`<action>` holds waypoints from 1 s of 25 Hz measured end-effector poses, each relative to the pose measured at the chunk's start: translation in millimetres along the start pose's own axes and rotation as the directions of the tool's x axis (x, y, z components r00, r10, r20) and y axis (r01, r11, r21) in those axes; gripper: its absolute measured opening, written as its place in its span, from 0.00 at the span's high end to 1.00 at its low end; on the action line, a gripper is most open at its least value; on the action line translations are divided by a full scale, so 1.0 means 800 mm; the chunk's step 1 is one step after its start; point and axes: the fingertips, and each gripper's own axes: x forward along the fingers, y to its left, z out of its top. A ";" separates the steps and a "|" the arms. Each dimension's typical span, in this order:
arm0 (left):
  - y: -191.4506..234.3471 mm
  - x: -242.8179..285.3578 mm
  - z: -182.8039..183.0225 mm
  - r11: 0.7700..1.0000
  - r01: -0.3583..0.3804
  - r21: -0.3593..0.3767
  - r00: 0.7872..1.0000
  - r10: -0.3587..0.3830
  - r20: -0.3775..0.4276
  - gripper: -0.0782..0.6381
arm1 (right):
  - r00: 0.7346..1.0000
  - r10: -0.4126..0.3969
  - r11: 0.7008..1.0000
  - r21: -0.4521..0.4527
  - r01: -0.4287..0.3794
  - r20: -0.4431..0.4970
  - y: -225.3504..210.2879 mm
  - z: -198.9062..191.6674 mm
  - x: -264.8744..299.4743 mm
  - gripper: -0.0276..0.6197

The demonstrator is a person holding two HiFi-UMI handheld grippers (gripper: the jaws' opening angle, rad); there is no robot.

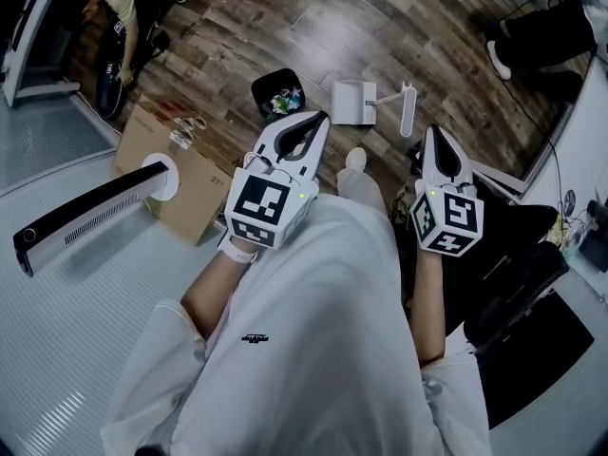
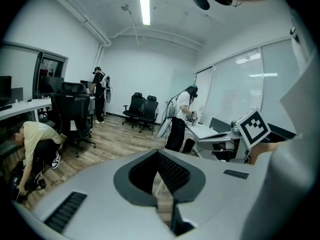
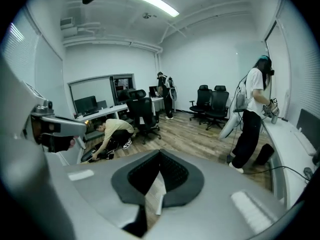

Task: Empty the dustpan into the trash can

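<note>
Wood floor [image 1: 285,27] is the whole work area, no counter in play. Cardboard box [image 1: 190,183] sits left of the trash can [image 1: 258,88], near enough to snag a swung handle. The can is small and holds scraps. The dustpan [image 1: 351,103] lies on the floor just right of it, its handle [image 1: 408,110] on the far side. Can't tell if the pan holds debris. Left tool [image 1: 318,119] and right tool [image 1: 435,133] are both closed, empty, held high and well apart from the pan.

Risks:
- Going in with closed jaws knocks the handle away.
- Tilting short of the can's mouth dumps on the floor.
- Bumping the can may tip it.
</note>
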 end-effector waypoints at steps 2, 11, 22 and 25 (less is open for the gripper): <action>-0.002 -0.004 0.004 1.000 -0.009 -0.006 1.000 0.009 0.009 0.88 | 0.999 0.038 0.999 -0.007 -0.038 0.030 0.009 0.012 -0.009 0.94; -0.017 -0.029 0.026 1.000 -0.013 -0.007 0.997 0.014 0.070 0.88 | 0.981 0.119 0.992 -0.069 -0.109 0.154 0.037 0.050 -0.046 0.94; -0.027 -0.051 0.037 0.999 -0.039 0.008 0.992 0.037 0.123 0.88 | 0.970 0.135 0.988 -0.097 -0.117 0.204 0.040 0.061 -0.070 0.94; -0.027 -0.053 0.036 0.999 -0.046 0.001 0.990 0.045 0.130 0.88 | 0.968 0.141 0.988 -0.091 -0.124 0.209 0.040 0.061 -0.072 0.94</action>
